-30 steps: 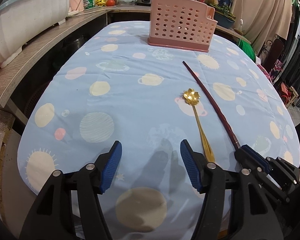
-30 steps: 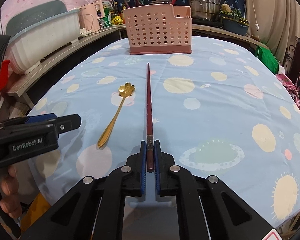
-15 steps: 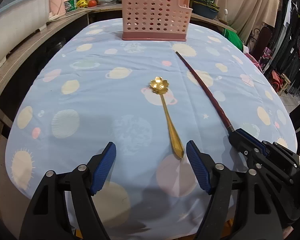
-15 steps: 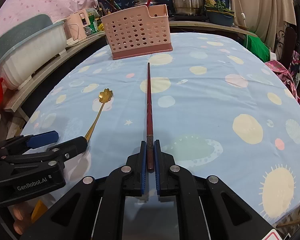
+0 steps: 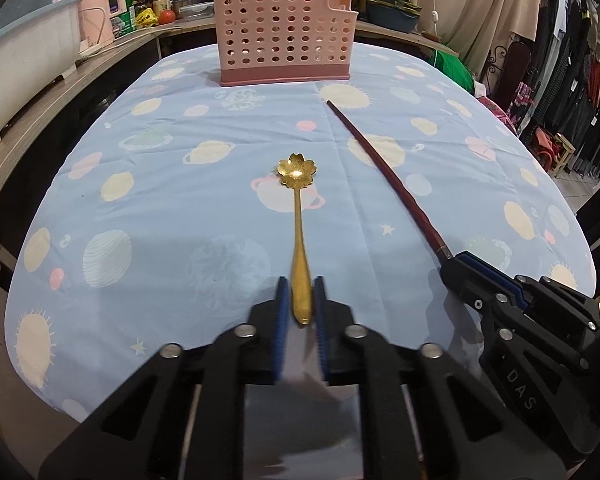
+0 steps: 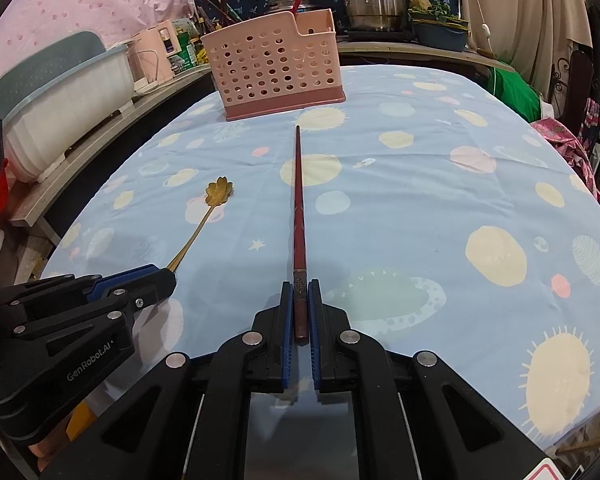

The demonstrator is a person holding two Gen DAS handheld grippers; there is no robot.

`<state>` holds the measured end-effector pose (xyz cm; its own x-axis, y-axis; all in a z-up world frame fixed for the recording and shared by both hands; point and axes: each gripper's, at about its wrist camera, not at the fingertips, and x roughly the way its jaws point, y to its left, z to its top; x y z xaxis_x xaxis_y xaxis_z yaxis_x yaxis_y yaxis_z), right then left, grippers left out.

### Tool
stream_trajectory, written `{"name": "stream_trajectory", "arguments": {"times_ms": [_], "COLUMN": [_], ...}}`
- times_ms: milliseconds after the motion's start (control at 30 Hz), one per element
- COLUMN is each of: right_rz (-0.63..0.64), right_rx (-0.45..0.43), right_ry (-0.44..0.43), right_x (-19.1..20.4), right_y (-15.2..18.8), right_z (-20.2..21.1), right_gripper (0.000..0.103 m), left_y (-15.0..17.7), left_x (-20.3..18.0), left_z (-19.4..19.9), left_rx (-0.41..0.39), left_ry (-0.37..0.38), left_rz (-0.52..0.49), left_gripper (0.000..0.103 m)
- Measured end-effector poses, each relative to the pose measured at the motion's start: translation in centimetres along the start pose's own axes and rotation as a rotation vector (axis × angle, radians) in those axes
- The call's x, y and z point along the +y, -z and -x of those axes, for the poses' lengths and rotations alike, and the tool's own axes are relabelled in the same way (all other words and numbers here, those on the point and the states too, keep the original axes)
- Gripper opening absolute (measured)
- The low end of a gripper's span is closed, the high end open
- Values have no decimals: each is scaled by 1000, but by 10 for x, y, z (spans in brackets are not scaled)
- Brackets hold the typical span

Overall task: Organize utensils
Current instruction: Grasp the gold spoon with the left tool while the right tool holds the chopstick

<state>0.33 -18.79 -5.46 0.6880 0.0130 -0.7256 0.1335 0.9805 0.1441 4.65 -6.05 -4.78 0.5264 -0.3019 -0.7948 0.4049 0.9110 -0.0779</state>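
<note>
A gold spoon [image 5: 298,216] with a flower-shaped bowl lies on the blue planet-print tablecloth [image 5: 180,208]. My left gripper [image 5: 301,294] is shut on the end of its handle. A dark red chopstick [image 6: 299,208] points toward the pink perforated utensil basket [image 6: 276,66] at the far end of the table. My right gripper [image 6: 300,300] is shut on the chopstick's near end. The spoon [image 6: 210,210] and left gripper [image 6: 156,276] show at the left of the right wrist view. The chopstick [image 5: 384,172], right gripper [image 5: 456,264] and basket [image 5: 284,34] show in the left wrist view.
A wooden counter [image 5: 40,120] runs along the table's left side with a white tub [image 6: 68,100], a pink appliance and bottles. Pots [image 6: 374,0] and a bowl stand behind the basket. Clothes hang at the right [image 5: 580,80].
My left gripper moved over the spoon's handle end and closed on it; it was open before. My right gripper stays shut on the chopstick.
</note>
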Motion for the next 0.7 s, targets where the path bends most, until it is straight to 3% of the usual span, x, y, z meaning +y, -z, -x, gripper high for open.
{"name": "stream_trajectory", "arguments": {"times_ms": [333, 700], "right_rz": [-11, -69], "right_rx": [-27, -178], "right_ry": [-24, -69], "right_x": [-1, -15], "right_y": [-7, -58], "right_z": [16, 62], "right_gripper": [7, 7], "left_y": [-12, -50], "left_x": [9, 20], "left_z": [21, 53], "left_rx": [-21, -111], "left_ry": [21, 44], "left_rz": [43, 73], "left_gripper": [11, 10]}}
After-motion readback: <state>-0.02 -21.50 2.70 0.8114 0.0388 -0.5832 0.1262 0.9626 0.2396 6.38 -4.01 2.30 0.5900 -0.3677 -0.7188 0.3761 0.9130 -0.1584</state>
